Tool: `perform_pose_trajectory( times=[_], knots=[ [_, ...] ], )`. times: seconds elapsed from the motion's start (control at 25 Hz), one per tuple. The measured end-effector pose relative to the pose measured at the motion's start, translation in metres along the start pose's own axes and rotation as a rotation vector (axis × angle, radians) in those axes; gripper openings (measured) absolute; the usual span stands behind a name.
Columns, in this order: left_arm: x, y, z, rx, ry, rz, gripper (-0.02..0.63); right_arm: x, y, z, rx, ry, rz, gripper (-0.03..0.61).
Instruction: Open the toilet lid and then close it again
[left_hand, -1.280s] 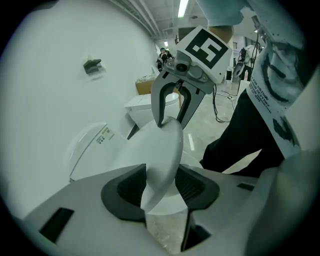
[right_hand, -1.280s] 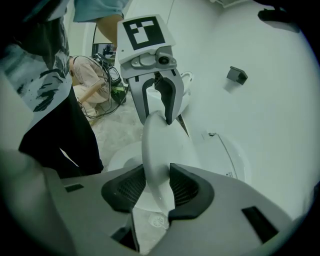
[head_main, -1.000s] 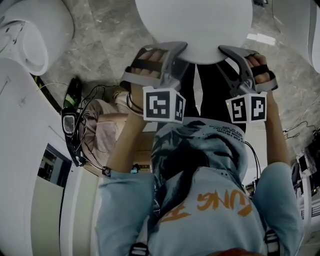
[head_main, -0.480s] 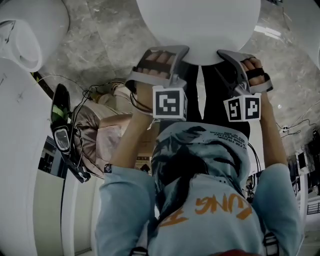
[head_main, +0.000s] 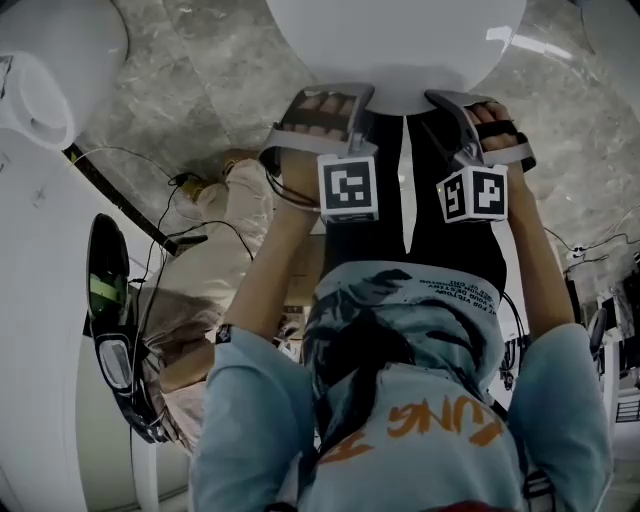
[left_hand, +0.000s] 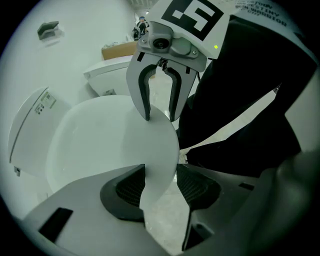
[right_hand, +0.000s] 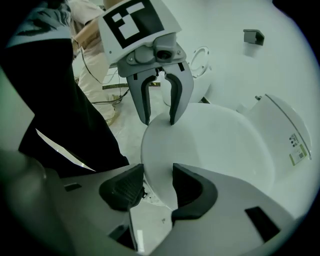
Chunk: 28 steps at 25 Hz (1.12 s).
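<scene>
- Both marker cubes are seen closer together and higher in the head view than a second ago, and the dark device (head_main: 110, 330) at the left edge is seen lower.
- At far left, a rounded white ceramic fixture (head_main: 45, 90) is set on the grey, veined stone floor (head_main: 190, 70).
- The left gripper (head_main: 335, 100) is clamped on the front rim of the toilet lid (head_main: 400, 40); its ribbed black pads have just been drawn closer onto the thin edge.
- The toilet lid, a smooth, glossy white oval, is held ahead of the person, with the curved, labelled toilet body (left_hand: 35, 130) behind it.
- The right gripper (head_main: 465, 100) is likewise closed on the lid's rim just beside the left one, its jaws also having just narrowed.
- Below both grippers, a pale blue hooded top (head_main: 400, 400) with orange lettering is seen.
</scene>
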<state>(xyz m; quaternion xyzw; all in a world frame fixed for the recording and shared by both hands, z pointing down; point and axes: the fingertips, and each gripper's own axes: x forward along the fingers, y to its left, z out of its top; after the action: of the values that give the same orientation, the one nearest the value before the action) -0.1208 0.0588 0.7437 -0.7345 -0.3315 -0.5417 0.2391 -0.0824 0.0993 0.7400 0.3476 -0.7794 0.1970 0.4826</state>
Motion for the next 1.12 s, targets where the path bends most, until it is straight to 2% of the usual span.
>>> perform_pose_trajectory(
  times=[0.16, 0.24, 0.36, 0.48, 0.6, 0.68, 0.96, 1.12],
  knots=[
    [0.016, 0.002, -0.008, -0.006, 0.036, -0.001, 0.202, 0.015, 0.001, -0.008, 0.016, 0.028, 0.005, 0.187],
    [0.022, 0.004, -0.009, -0.027, 0.046, 0.003, 0.166, 0.02, -0.001, -0.011, 0.041, 0.033, 0.0, 0.173],
    [0.026, 0.006, -0.007, -0.069, 0.042, 0.004, 0.124, 0.019, -0.005, -0.014, 0.076, 0.024, -0.02, 0.115],
    [0.023, 0.009, -0.002, -0.138, 0.018, 0.009, 0.107, 0.014, -0.008, -0.015, 0.102, 0.022, -0.034, 0.1],
    [0.02, 0.018, -0.003, -0.248, -0.009, 0.016, 0.05, 0.014, -0.015, -0.011, 0.128, 0.047, -0.052, 0.076],
    [0.009, 0.027, 0.001, -0.337, -0.053, 0.03, 0.038, 0.007, -0.027, -0.002, 0.185, 0.04, -0.094, 0.02],
    [-0.092, 0.082, 0.042, -0.681, -0.309, 0.179, 0.026, -0.076, -0.079, 0.056, 0.379, -0.093, -0.202, 0.014],
    [-0.156, 0.128, 0.06, -0.783, -0.471, 0.297, 0.026, -0.127, -0.122, 0.085, 0.517, -0.229, -0.283, 0.012]
  ],
)
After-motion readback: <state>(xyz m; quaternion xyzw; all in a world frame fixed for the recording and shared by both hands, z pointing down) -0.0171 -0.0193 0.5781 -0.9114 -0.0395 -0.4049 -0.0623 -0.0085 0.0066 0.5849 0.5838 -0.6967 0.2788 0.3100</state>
